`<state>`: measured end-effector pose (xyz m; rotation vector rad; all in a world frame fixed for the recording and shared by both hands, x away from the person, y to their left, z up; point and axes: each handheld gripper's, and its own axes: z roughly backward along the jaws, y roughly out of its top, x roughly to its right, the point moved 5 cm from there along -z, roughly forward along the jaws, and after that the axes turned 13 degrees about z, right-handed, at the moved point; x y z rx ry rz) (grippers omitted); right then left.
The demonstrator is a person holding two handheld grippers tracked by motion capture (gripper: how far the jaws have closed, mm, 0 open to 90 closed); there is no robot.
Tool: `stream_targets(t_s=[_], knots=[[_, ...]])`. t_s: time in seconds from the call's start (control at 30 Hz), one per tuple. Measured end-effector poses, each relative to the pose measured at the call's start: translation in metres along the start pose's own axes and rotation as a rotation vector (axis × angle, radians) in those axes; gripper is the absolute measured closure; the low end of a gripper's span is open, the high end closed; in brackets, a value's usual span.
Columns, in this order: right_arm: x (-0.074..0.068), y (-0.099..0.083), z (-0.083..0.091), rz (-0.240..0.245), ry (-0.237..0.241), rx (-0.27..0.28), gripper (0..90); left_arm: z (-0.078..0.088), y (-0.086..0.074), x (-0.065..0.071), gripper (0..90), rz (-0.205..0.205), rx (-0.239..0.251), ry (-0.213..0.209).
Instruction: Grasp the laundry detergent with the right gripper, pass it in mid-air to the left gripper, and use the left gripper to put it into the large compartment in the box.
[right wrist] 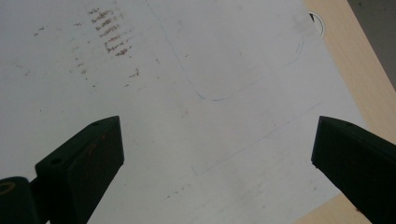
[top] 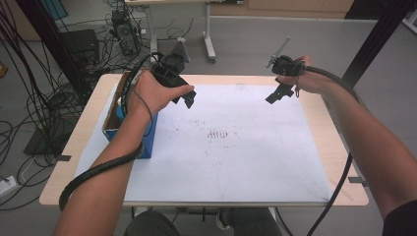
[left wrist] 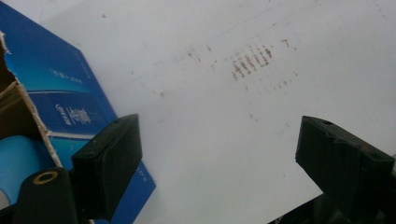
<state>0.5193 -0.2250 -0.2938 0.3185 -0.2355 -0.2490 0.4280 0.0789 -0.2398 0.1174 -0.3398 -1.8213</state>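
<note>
The open blue cardboard box sits at the table's left edge, just beside the left gripper, whose jaws stand apart over the white paper sheet, nothing between them. Farther right, the right gripper hovers, jaws wide, empty. The box's contents are hard to make out.

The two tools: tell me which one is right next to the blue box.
The left tool, at the high view's left, hovers just beside the blue box; its own view shows the box's edge by one jaw. The right tool hangs far across the white sheet.
</note>
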Motion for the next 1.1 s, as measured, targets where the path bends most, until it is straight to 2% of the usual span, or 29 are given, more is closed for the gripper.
stream_targets(t_s=[0.5,1.1], knots=[[-0.0048,0.0093,0.0032,0.012,0.003,0.001,2.3,-0.0033,-0.0037,0.0087,14.6,-0.016,-0.007,-0.016],[-0.0047,0.0021,0.0033,0.008,0.0,0.003,2.2,-0.006,-0.0035,0.0082,14.0,-0.009,-0.014,-0.031]])
